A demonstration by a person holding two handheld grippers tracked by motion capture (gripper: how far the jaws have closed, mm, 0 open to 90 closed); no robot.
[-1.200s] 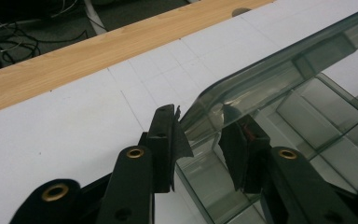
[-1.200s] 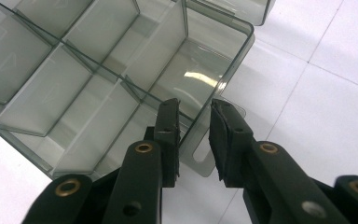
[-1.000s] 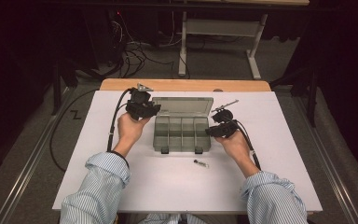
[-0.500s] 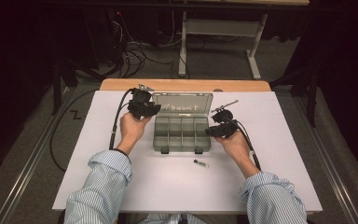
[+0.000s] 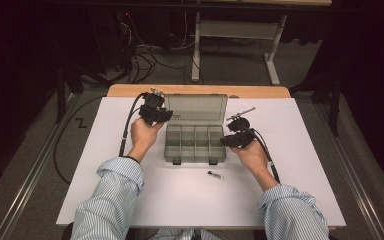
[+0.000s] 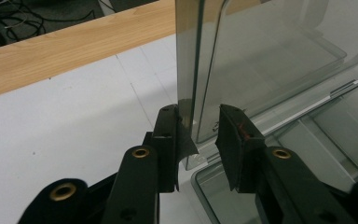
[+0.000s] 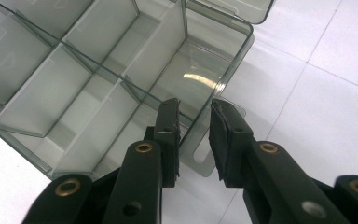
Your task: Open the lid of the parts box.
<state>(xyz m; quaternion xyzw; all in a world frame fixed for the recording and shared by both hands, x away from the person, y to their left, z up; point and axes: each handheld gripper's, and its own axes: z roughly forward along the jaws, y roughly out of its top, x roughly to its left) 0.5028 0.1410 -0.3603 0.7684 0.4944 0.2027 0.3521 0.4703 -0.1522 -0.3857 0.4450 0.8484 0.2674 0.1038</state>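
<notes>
A clear grey compartment box (image 5: 195,142) lies open on the white table, its lid (image 5: 200,107) tipped up at the back. My left gripper (image 5: 166,116) is at the lid's left edge. In the left gripper view the lid (image 6: 261,56) stands upright between the jaws of the gripper (image 6: 198,112): the left pad touches it and the right pad stands off with a small gap. My right gripper (image 5: 225,140) is at the box's right end. In the right gripper view its open jaws (image 7: 195,103) straddle the end wall of the box (image 7: 74,84), with no pad pressing on it.
A small dark metal piece (image 5: 214,174) lies on the table (image 5: 130,200) just in front of the box. A wooden strip (image 5: 200,90) runs along the table's far edge. Cables and a desk frame stand on the floor beyond.
</notes>
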